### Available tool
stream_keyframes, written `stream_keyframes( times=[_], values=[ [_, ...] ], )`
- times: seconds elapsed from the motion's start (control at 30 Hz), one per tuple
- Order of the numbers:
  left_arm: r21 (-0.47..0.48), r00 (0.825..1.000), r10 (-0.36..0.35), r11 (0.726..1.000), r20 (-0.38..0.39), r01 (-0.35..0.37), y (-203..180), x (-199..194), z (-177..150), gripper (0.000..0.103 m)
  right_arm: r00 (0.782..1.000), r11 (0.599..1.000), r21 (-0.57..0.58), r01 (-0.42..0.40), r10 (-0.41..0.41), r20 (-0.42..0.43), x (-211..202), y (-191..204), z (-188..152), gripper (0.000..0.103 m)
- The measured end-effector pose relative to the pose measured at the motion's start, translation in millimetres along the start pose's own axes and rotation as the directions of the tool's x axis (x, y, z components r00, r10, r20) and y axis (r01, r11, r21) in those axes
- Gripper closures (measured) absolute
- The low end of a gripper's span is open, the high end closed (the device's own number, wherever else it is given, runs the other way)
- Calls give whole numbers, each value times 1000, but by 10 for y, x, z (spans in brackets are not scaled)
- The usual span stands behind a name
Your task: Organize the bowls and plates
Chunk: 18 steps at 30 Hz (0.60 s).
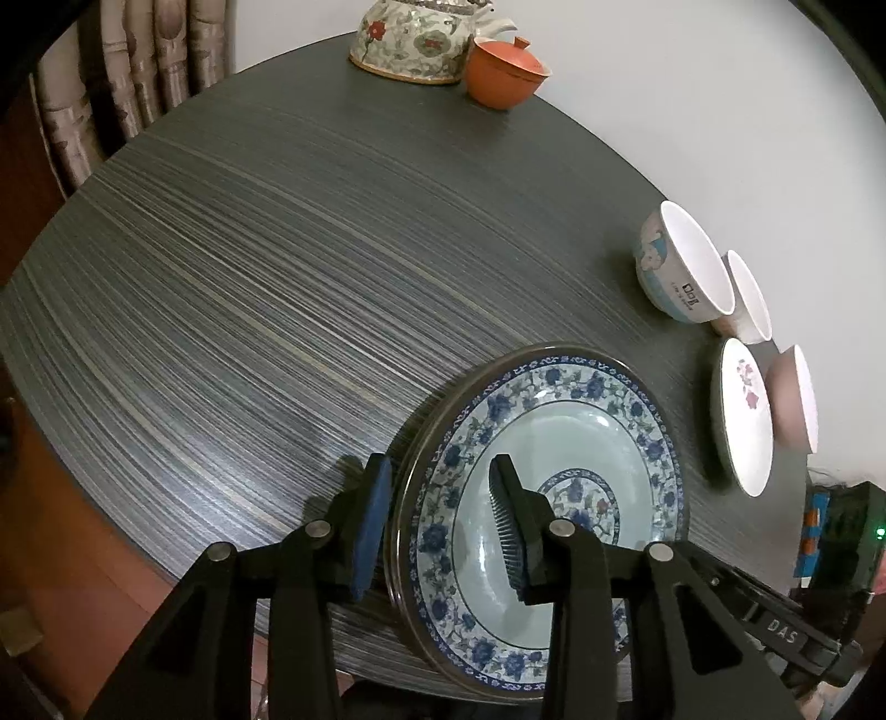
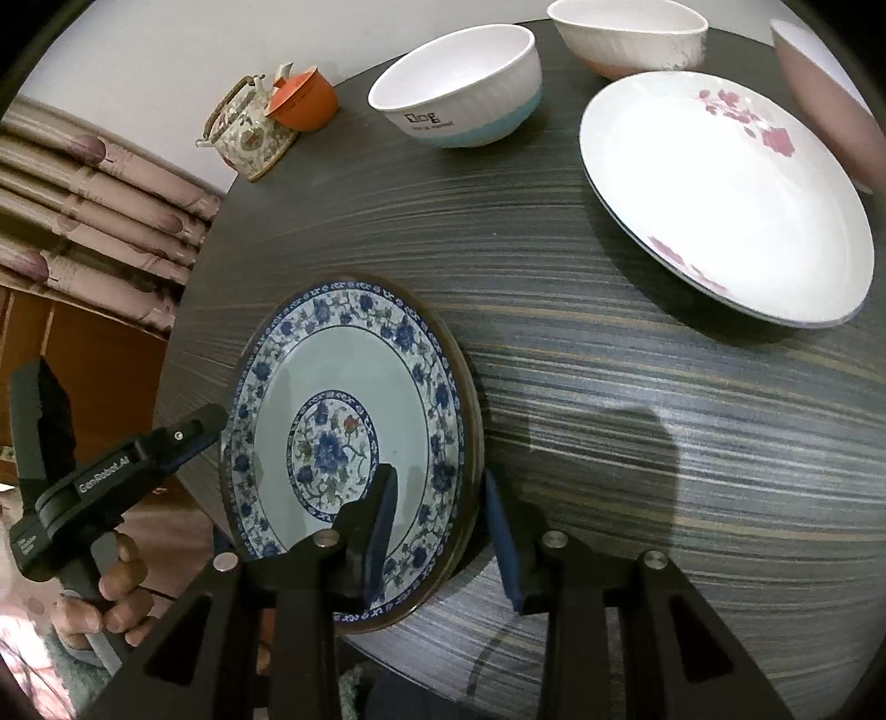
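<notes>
Blue-floral plate flat, face up, at the table's near edge.

We have the left gripper [image 1: 443, 526] and right gripper [image 2: 440, 531] each astride opposite rims of the glossy round plate [image 2: 343, 387], jaws partly apart, pads clear of it. The streaked dark table [image 1: 249, 277] lies bare toward its left edge; bowls [image 1: 681, 266] crowd the right edge.

Home dining area. Dark streaked round table [image 1: 249, 288] against a plain white wall [image 1: 692, 99], patterned pleated curtain [image 2: 94, 221] at the side. On the table: floral ceramic teapot [image 1: 412, 41], orange lidded cup [image 1: 504, 72], household bowls [image 2: 459, 88] and plates [image 2: 725, 194], including a blue-floral plate [image 2: 343, 432].
</notes>
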<state>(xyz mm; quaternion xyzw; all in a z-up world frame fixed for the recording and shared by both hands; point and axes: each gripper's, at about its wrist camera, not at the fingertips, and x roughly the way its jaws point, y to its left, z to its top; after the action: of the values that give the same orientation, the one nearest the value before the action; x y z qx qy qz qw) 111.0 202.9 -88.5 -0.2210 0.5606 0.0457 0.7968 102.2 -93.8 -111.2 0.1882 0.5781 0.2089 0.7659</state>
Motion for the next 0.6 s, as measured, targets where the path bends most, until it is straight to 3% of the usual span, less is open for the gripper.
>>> stream_keyframes(
  times=[0.27, 0.6],
  values=[
    [-9, 1000, 6, 1000, 6, -6, 27, -11, -16, 68, 997, 998, 34, -56, 54, 60, -172, -240, -63, 69],
    [10, 1000, -9, 1000, 8, 9, -18, -19, -45, 67, 988, 993, 95, -68, 53, 146, -523, -788, -144, 69]
  ],
)
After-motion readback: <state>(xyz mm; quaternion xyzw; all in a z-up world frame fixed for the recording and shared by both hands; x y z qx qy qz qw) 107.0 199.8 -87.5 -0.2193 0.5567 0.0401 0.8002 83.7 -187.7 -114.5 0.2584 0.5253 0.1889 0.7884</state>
